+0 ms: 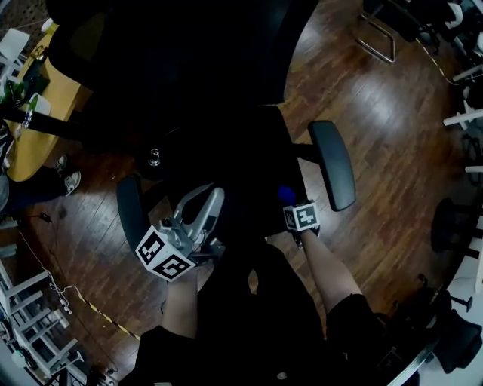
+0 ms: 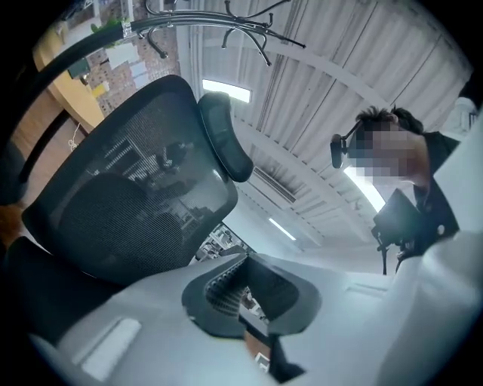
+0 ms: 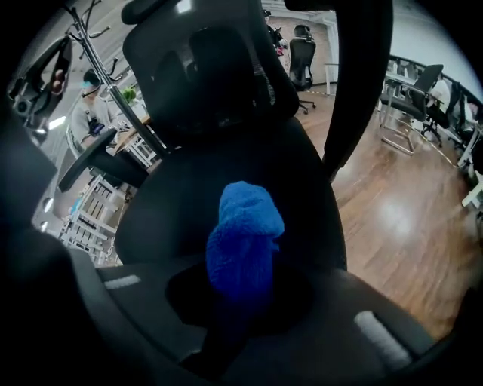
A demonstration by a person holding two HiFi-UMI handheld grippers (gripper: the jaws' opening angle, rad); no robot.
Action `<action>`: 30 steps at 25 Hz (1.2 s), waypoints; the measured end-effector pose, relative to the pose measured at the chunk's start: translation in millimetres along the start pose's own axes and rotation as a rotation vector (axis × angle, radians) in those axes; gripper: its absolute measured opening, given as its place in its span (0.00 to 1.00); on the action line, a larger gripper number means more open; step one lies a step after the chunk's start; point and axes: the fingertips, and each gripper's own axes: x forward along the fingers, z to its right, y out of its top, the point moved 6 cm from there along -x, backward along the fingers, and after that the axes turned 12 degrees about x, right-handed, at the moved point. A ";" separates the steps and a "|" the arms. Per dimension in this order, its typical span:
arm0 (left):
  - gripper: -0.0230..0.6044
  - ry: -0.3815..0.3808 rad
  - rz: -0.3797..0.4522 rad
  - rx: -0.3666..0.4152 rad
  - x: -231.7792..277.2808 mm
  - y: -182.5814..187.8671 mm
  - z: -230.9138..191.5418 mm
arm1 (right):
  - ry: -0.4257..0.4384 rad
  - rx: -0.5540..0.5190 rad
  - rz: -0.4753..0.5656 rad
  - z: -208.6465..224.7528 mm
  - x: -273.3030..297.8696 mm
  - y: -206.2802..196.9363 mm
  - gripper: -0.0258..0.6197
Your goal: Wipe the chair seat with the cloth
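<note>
A black office chair stands below me, its dark seat (image 1: 241,162) between two armrests. My right gripper (image 1: 290,205) hovers over the seat's front right part, shut on a blue cloth (image 1: 285,195). In the right gripper view the bunched cloth (image 3: 243,241) sticks out from the jaws above the seat (image 3: 181,188), and I cannot tell whether it touches. My left gripper (image 1: 211,197) sits over the seat's front left, tilted upward. Its jaws (image 2: 246,260) meet at the tips with nothing between them, pointing at the mesh backrest (image 2: 136,188) and headrest (image 2: 225,139).
The padded armrests (image 1: 332,162) (image 1: 130,211) flank the seat. A wooden desk (image 1: 38,113) stands at the left and other chairs (image 1: 377,38) at the far right on the wood floor. A coat rack (image 2: 219,15) rises behind the backrest. A person (image 2: 411,196) is at the right.
</note>
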 end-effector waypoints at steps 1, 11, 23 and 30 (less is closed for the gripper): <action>0.02 -0.004 -0.004 0.005 3.3 1.8 3.4 | -0.012 0.001 0.001 1.6 -2.7 0.5 0.09; 0.02 0.000 0.069 0.064 -15.7 76.8 17.7 | 0.385 -0.166 0.273 -141.4 -77.0 65.8 0.09; 0.02 -0.169 0.113 0.228 3.0 173.8 101.2 | 0.864 -0.429 0.751 -300.8 -343.3 161.1 0.09; 0.02 -0.136 0.089 0.191 -25.9 153.3 111.9 | 0.930 -0.390 0.779 -305.5 -353.0 138.7 0.09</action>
